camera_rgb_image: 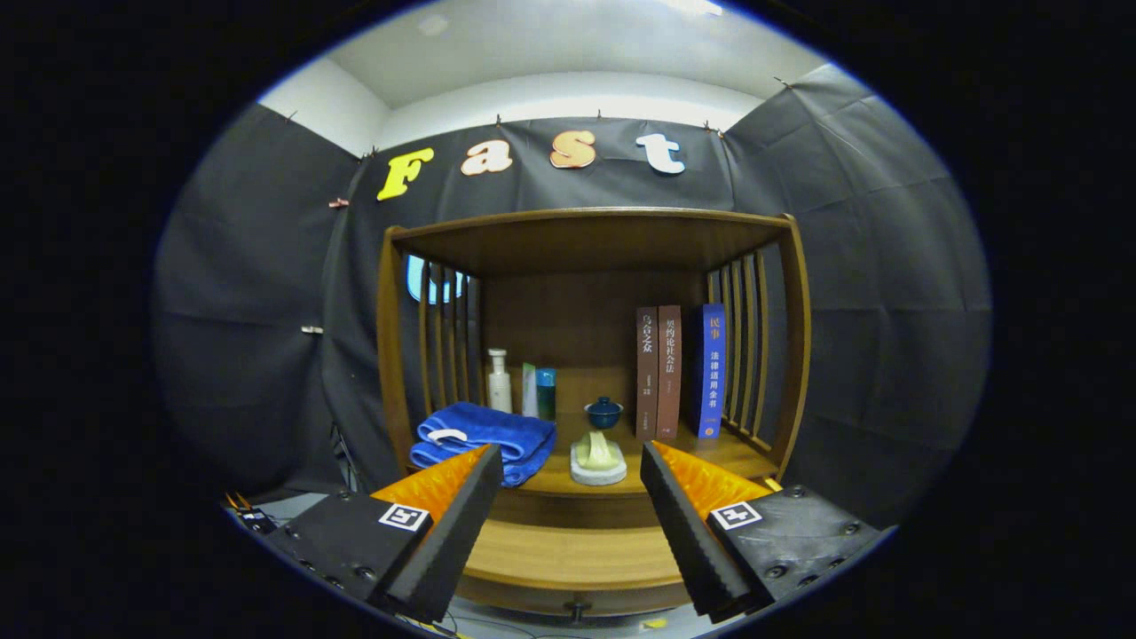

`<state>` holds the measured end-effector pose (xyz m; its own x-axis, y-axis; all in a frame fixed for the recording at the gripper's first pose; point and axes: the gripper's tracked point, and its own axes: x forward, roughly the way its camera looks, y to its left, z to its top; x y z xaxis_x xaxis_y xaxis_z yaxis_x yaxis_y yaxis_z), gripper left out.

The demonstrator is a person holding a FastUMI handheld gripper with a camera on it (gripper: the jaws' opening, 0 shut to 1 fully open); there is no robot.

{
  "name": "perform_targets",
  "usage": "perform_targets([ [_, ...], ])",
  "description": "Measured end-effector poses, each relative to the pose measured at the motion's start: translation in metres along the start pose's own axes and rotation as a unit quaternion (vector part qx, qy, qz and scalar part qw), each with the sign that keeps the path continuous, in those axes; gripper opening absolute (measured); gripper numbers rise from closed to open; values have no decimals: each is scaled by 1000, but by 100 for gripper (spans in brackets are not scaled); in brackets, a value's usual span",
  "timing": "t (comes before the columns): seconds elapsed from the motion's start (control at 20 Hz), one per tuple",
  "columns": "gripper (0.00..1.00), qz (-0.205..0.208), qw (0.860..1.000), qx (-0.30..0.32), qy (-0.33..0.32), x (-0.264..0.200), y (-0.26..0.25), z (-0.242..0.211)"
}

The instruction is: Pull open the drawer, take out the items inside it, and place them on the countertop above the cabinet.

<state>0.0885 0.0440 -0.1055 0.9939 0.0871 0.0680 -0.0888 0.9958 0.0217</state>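
Observation:
A wooden cabinet (803, 355) stands ahead against the booth's wall, with slatted sides and a roofed countertop (710, 453). Below the countertop runs the shut drawer front (568, 555), with a small dark knob (577, 609) at its lower edge. My gripper (568, 466) is open, its fingers spread wide and empty, held a short way in front of the cabinet at about countertop height. The drawer front shows between the fingers, lower down. What the drawer holds is hidden.
On the countertop lie a folded blue towel (484, 435), a white bottle (499, 382), two small cartons (539, 392), a blue lidded cup (603, 413), a pale soap on a white dish (597, 461), and three upright books (679, 371). Bare wood lies at the front right.

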Motion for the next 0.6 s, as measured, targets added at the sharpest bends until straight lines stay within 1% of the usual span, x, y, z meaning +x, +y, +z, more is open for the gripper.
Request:
perform_targets([
  [0.1,99,-11,1000,-1,0,-21,-7,-20],
  [0.2,99,-25,1000,7,18,-38,-12,-47],
  [0.35,100,-45,998,17,38,-50,-17,-92],
  [0.45,100,-64,997,6,48,-55,-22,-120],
  [0.6,99,-60,997,-8,46,-57,-13,-146],
])
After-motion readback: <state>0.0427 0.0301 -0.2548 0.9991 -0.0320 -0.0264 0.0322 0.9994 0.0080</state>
